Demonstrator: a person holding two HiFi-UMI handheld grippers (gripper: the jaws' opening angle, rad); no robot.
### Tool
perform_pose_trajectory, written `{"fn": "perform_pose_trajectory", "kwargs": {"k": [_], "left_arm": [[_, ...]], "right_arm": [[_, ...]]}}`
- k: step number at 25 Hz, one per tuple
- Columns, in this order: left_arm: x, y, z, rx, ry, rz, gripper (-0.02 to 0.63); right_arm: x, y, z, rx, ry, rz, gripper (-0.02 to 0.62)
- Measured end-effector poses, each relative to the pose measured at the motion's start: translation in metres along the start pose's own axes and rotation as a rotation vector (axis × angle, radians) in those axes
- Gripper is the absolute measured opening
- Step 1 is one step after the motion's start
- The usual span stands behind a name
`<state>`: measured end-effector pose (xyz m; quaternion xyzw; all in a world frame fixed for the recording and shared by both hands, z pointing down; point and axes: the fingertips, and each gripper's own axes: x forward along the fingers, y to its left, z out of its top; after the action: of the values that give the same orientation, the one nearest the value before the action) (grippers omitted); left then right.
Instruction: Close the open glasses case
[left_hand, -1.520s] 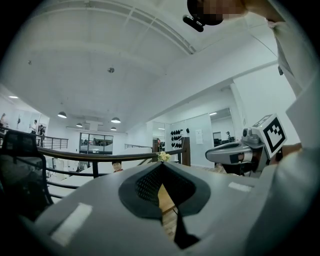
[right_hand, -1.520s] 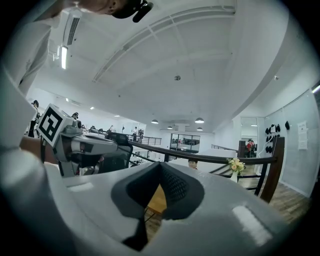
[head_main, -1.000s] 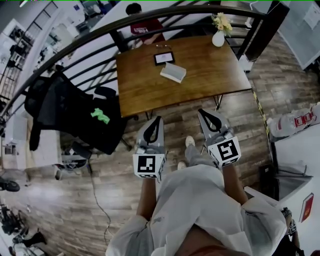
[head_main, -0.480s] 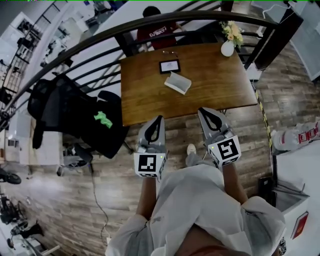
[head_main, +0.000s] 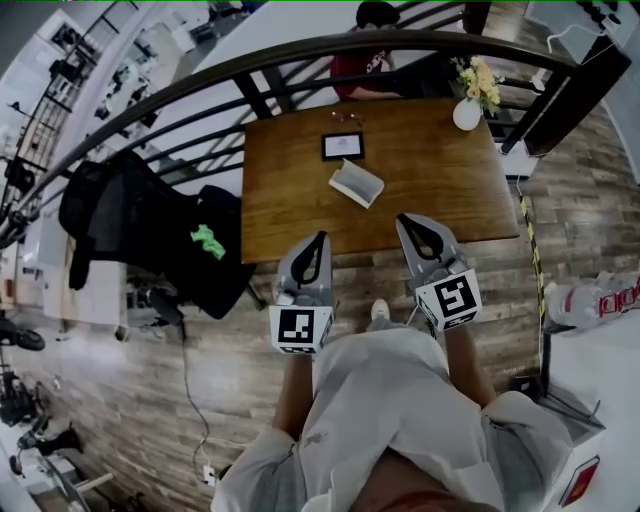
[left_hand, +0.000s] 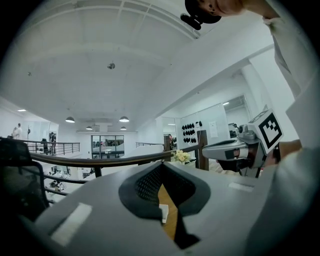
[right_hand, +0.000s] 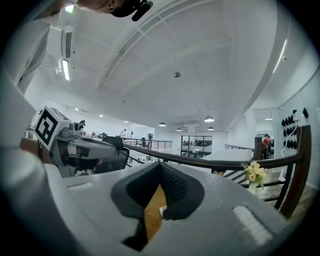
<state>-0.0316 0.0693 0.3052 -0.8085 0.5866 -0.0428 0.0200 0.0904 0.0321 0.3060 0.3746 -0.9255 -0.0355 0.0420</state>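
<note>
A brown rectangular wooden tabletop (head_main: 420, 200) stands on a grey-brown wood-plank floor (head_main: 130, 420), just inside a dark curved metal railing (head_main: 200, 80); a black mesh office chair (head_main: 120, 225) sits near the tabletop's left end; a white vase of pale yellow flowers (head_main: 467, 105) stands at its far right corner; a thin black cable (head_main: 186, 380) trails over the planks; at the right edge lies what may be a wrapped pack of bottles (head_main: 590, 298); overhead, a white ceiling (right_hand: 200, 55) carries round lamps (left_hand: 70, 119) and a long strip light (right_hand: 65, 70); a glazed partition (left_hand: 107, 145) closes the hall's far end, between white walls (left_hand: 235, 75).
</note>
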Motion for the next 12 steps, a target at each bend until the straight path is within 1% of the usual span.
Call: {"fn": "perform_pose_trajectory", "kwargs": {"k": [5,12], "left_arm": [[0.018,0.001,-0.004,0.01,0.016,0.022,0.02],[0.043,0.009,-0.006,0.006,0.016,0.033,0.02]], "right_arm": [[0.01,-0.016,-0.006,0.01,0.005,0.026,0.003],[0.03,-0.034,-0.009,0.012,0.008,0.034,0.003]]}}
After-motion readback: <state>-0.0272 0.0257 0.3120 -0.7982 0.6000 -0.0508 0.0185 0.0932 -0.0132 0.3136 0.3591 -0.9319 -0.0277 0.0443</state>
